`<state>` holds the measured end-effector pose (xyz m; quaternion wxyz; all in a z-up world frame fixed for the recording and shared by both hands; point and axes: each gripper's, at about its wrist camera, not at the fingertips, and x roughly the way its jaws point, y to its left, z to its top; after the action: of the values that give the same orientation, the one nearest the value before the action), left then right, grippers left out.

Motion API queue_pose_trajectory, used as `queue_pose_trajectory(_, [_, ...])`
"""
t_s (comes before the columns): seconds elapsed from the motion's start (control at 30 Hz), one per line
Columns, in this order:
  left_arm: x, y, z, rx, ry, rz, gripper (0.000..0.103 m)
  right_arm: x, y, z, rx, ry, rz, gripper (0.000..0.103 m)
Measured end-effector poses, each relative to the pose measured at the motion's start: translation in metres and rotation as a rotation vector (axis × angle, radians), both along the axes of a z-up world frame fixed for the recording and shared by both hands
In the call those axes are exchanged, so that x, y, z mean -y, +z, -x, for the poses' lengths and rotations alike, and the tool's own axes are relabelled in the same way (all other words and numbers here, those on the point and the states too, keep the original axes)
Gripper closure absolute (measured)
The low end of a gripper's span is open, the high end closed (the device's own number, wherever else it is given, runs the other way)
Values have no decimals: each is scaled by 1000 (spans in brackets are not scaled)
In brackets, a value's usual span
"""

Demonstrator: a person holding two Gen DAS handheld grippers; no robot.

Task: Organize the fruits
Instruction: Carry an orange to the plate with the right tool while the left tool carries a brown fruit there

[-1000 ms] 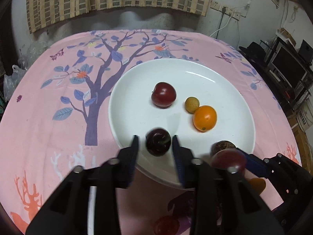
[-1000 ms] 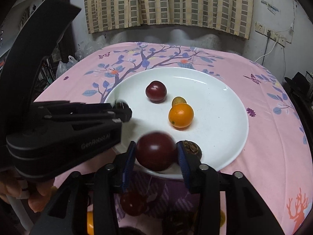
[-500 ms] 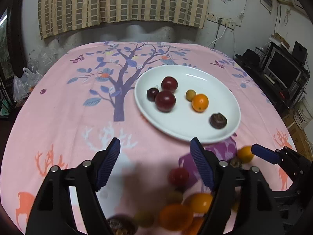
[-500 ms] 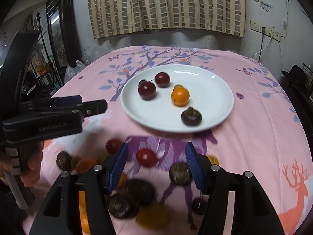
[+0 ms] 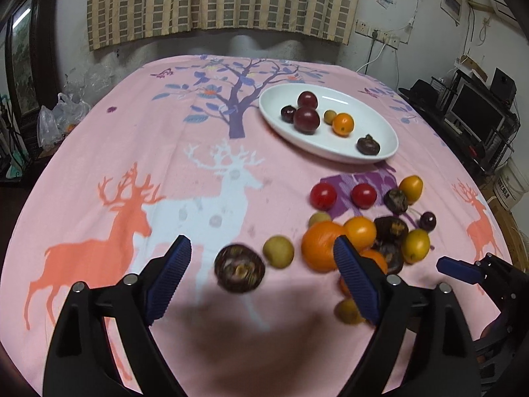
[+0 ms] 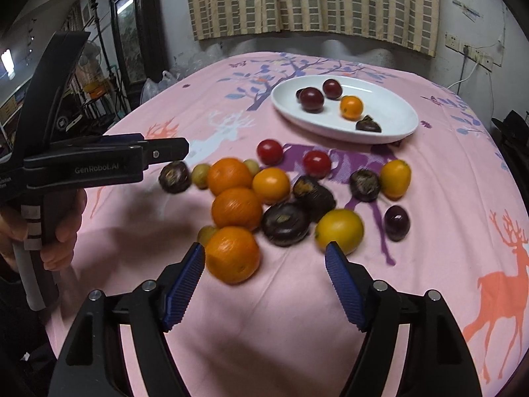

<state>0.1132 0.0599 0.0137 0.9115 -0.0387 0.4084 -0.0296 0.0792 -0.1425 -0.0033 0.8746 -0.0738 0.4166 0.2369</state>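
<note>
Loosely heaped on the pink deer-printed tablecloth (image 6: 429, 264) lie the fruits: round oranges (image 6: 236, 208), red cherry tomatoes (image 6: 269, 152), yellow kumquats (image 6: 339, 230) and dark purple mangosteens (image 6: 286, 223), while the white oval plate (image 6: 390, 112) beyond them holds dark red plums (image 6: 311, 99), a small orange (image 6: 351, 107) and another dark fruit. My right gripper (image 6: 264, 273) hangs just short of the heap, its blue-padded jaws opening and gripping nothing, one orange beside the left pad. My left gripper (image 5: 263, 269) is likewise opening and empty, a mangosteen (image 5: 239, 268) lying on the cloth between its fingers.
</note>
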Motion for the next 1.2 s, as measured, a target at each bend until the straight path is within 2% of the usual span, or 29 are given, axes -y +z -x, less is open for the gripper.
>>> queue_pose_trajectory(0.3, [-20,-19,24,-37,23,-9,18,-23,-30,8,-46,58,151,30])
queue_pose_trajectory(0.53, [-26,-30,22,-70,34,-10,18,-34,-32,-14,-80,61,131,42])
queue_pose_trajectory(0.67, [-26,-32,18,-73,33,-23,18,-36,-28,-15,-84,77,90,62])
queue_pose_trajectory(0.83, [-16,-39,0,-100,22,-74,18,-25,-28,-12,-80,46,73,62])
queue_pose_trajectory(0.97, [-9,-51,-14,-148,13,-80,25,-10,-22,-6,-63,25,48,62])
queue_pose_trajectory(1.0, [-8,-52,-16,-146,14,-84,26,-6,-21,-6,-59,20,44,62])
queue_pose_trajectory(1.1, [-5,-52,-19,-115,15,-111,38,8,-18,-3,-54,2,29,62])
queue_pose_trajectory(1.17, [-1,-49,-20,-101,-8,-121,63,16,-17,-3,-54,-14,17,62])
queue_pose_trajectory(1.2, [2,-47,-20,-103,-21,-139,63,19,-16,-3,-52,-19,15,62])
